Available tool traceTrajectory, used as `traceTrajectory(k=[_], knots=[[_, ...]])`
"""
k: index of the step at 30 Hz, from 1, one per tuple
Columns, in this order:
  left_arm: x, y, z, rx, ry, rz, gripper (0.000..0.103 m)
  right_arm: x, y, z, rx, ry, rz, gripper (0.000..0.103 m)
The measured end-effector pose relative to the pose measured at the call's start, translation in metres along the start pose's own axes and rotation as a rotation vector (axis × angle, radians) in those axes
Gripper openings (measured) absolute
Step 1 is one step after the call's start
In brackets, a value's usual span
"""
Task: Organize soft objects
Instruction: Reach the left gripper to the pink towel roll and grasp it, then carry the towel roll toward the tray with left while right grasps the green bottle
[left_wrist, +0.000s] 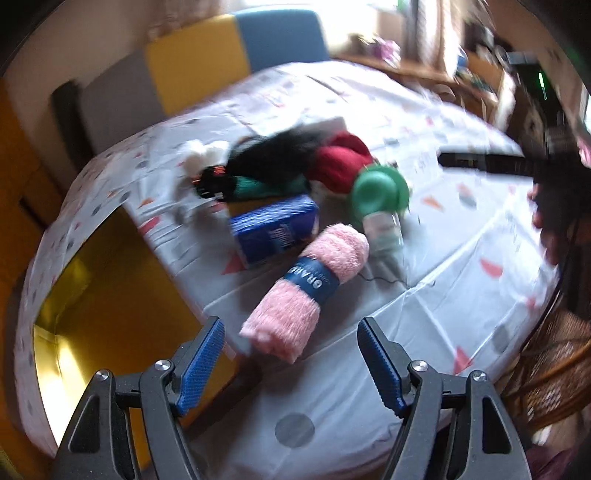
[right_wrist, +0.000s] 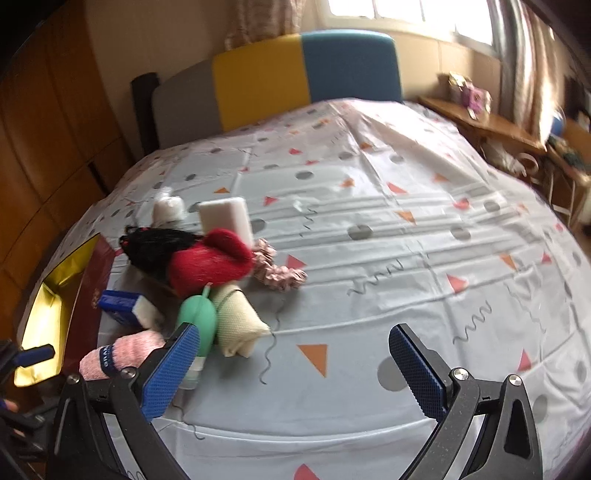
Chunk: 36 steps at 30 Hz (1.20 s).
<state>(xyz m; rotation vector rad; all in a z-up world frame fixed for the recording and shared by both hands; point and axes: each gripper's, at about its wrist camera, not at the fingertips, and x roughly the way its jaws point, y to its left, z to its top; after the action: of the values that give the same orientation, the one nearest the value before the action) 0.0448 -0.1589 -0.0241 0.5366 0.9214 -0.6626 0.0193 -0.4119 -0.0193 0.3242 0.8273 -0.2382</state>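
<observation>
Gold box (right_wrist: 40, 325): far left, at the bed's edge.
Left gripper (left_wrist: 291, 363): jaws wide apart, nothing between them, pink yarn skein (left_wrist: 306, 291) just beyond the tips.
Pile: blue packet (left_wrist: 273, 229), black hairpiece (right_wrist: 159, 247), red wool (right_wrist: 210, 264), green bottle (right_wrist: 197, 317), cream pouch (right_wrist: 236, 325), left of centre.
Right gripper (right_wrist: 295, 369): spread wide, empty, over the patterned sheet (right_wrist: 406, 240).

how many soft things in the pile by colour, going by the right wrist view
pink: 2, yarn skein, scrunchie
red: 1, wool
black: 1, hair bundle
white: 2, sponge block, small roll
cream: 1, pouch
total: 7
</observation>
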Motion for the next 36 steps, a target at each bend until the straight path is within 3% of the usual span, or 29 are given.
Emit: traceTrajectory(k=[10,11,12,13,15,19,25,29,31,35,36], knots=[[0.063,-0.006,0.033,0.062,0.123,-0.003,0.080,-0.006,-0.002,0.006,0.042,-0.008,0.050,0.103],[0.067,-0.006,0.033,0.058,0.128,0.001,0.077,-0.006,-0.003,0.006,0.047,-0.007,0.052,0.103],[0.072,-0.006,0.033,0.051,0.138,-0.005,0.059,-0.005,-0.004,0.006,0.049,-0.003,0.053,0.103],[0.075,-0.007,0.033,0.046,0.144,-0.014,0.048,-0.004,-0.005,0.006,0.050,-0.001,0.049,0.103],[0.075,-0.009,0.031,0.029,0.126,0.005,0.044,-0.003,-0.006,0.007,0.055,-0.005,0.043,0.103],[0.059,-0.017,0.022,-0.008,0.071,-0.038,0.041,0.001,-0.010,0.006,0.066,0.017,0.043,0.103],[0.038,-0.029,-0.008,-0.073,0.023,-0.058,0.041,0.010,0.000,0.000,0.052,0.085,0.112,0.103],[0.036,-0.034,-0.026,-0.070,-0.011,-0.021,0.042,0.018,0.019,-0.008,0.007,0.141,0.188,0.091],[0.036,-0.034,-0.028,-0.087,-0.015,-0.023,0.042,0.023,0.028,-0.012,-0.008,0.167,0.220,0.079],[0.040,-0.027,-0.028,-0.115,-0.016,-0.029,0.042,0.033,0.048,-0.018,-0.048,0.195,0.261,0.076],[0.040,-0.027,-0.029,-0.127,-0.018,-0.035,0.042,0.037,0.052,-0.019,-0.056,0.203,0.270,0.070]])
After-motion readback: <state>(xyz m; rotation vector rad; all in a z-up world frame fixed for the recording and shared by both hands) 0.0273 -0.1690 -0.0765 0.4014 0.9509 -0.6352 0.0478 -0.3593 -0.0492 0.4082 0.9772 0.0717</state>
